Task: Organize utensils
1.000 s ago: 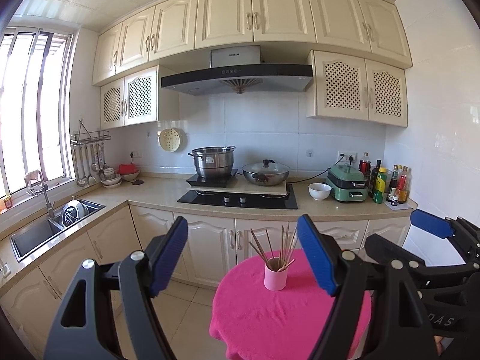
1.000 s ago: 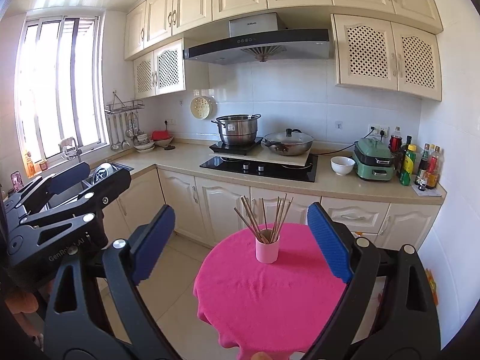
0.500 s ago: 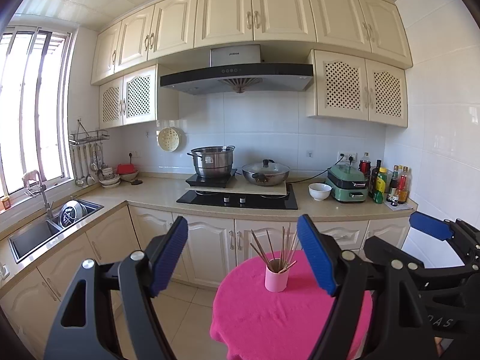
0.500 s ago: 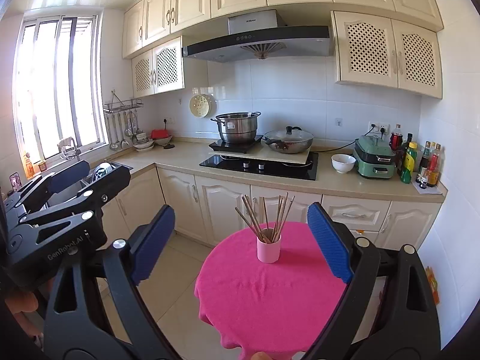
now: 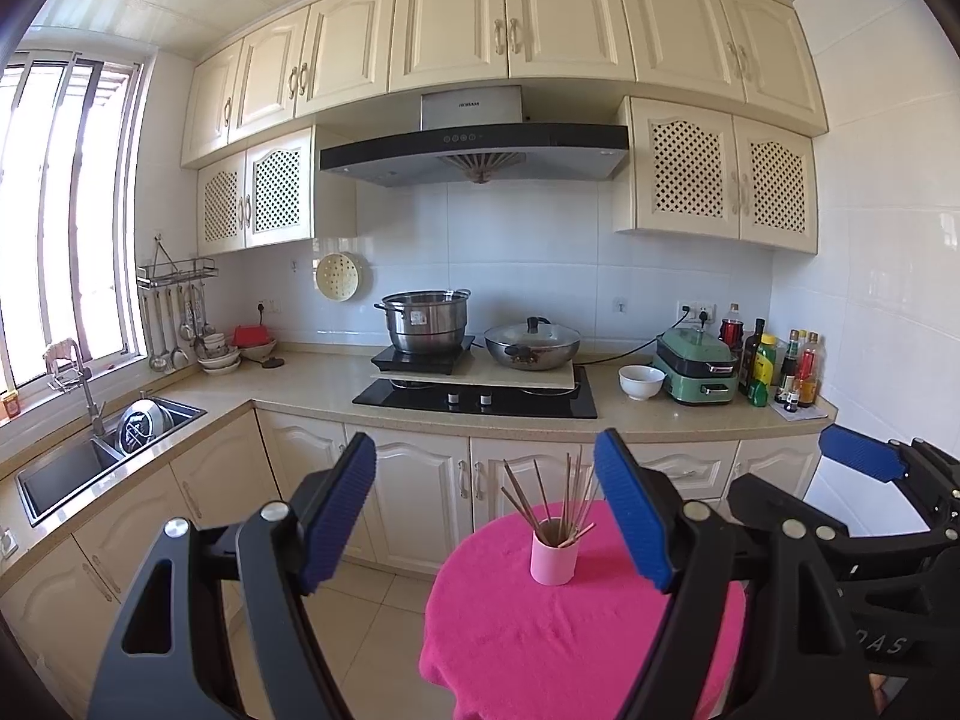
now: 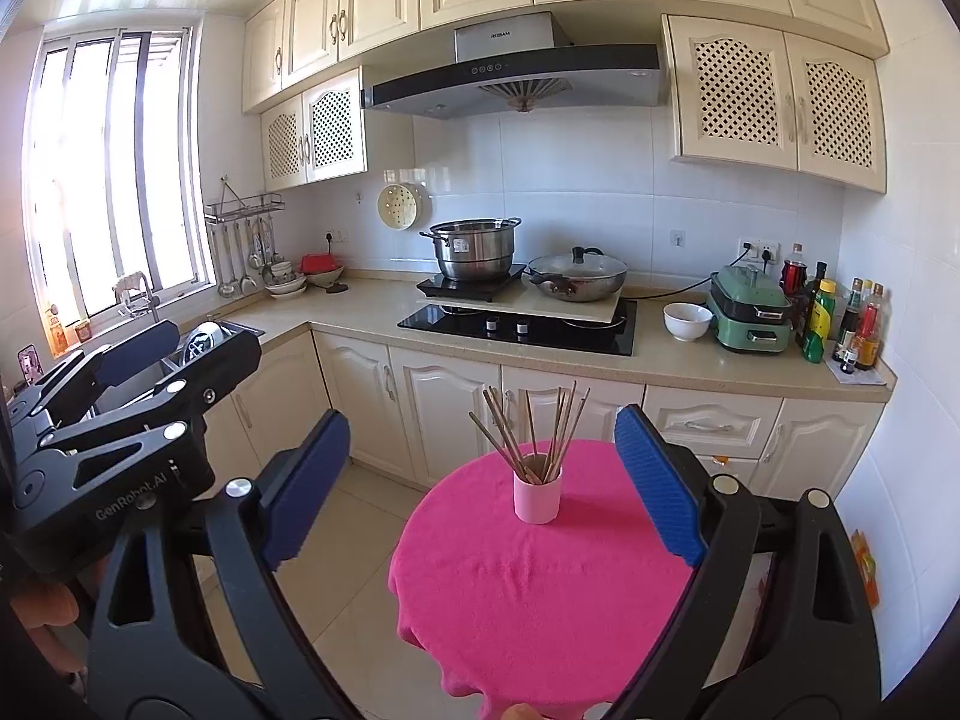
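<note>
A pink cup (image 5: pixel 553 559) (image 6: pixel 537 497) holding several brown chopsticks (image 5: pixel 543 498) (image 6: pixel 528 435) stands upright on a small round table with a pink cloth (image 5: pixel 540 648) (image 6: pixel 540 588). My left gripper (image 5: pixel 486 498) is open and empty, held well short of the cup, which shows between its blue pads. My right gripper (image 6: pixel 483 480) is open and empty too, also back from the cup. Each gripper appears at the edge of the other's view: the right one (image 5: pixel 864 462) on the right, the left one (image 6: pixel 138 354) on the left.
Behind the table runs an L-shaped counter (image 6: pixel 690 360) with a hob, a steel pot (image 6: pixel 474 249), a lidded wok (image 6: pixel 576 276), a white bowl (image 6: pixel 687 321), a green cooker and bottles. A sink (image 5: pixel 78 456) lies at the left under the window. Tiled floor (image 6: pixel 354 564) lies left of the table.
Both views have drifted slightly; the cup sits a touch lower and closer between the pads. Both grippers stay open and empty.
</note>
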Available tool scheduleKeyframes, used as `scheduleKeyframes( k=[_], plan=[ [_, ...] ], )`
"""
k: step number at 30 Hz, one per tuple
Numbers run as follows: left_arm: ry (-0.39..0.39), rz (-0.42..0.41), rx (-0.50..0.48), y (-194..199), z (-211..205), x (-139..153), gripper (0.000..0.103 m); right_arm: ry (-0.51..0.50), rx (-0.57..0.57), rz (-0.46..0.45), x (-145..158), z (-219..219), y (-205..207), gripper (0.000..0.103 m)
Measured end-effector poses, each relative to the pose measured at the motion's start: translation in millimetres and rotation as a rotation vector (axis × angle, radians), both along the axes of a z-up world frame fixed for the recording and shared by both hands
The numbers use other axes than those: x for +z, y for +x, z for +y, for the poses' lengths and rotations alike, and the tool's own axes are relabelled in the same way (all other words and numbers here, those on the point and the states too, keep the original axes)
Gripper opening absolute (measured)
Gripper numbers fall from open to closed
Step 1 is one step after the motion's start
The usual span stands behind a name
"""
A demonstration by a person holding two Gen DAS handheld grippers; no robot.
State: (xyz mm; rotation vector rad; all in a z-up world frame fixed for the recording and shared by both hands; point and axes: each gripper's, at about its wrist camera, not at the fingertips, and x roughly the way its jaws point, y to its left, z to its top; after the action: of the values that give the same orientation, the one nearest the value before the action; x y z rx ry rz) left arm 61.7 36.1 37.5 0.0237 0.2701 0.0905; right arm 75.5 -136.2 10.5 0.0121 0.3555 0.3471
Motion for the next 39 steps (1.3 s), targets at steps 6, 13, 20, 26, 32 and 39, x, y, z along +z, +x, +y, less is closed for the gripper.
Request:
scheduleKeyframes(
  k=[6,13,20,26,32,39],
  plan=[
    [0.002,0.001,0.004,2,-1,-3,0.074,0.001,0.001,0.002,0,1,2,0.089],
    [-0.002,0.004,0.009,6,-1,-5,0.074,0.001,0.004,0.01,-1,2,6,0.089],
    [-0.002,0.005,0.011,7,-2,-6,0.074,0.0,0.003,0.01,-2,5,9,0.089],
    [0.002,0.005,0.012,8,-2,-7,0.074,0.003,0.0,0.015,-4,6,8,0.089],
    [0.002,0.008,0.011,9,-1,-8,0.074,0.003,-0.004,0.018,-4,8,9,0.089],
    [0.0,0.011,0.009,11,-1,-11,0.074,0.005,-0.006,0.023,-6,10,10,0.089]
  ],
)
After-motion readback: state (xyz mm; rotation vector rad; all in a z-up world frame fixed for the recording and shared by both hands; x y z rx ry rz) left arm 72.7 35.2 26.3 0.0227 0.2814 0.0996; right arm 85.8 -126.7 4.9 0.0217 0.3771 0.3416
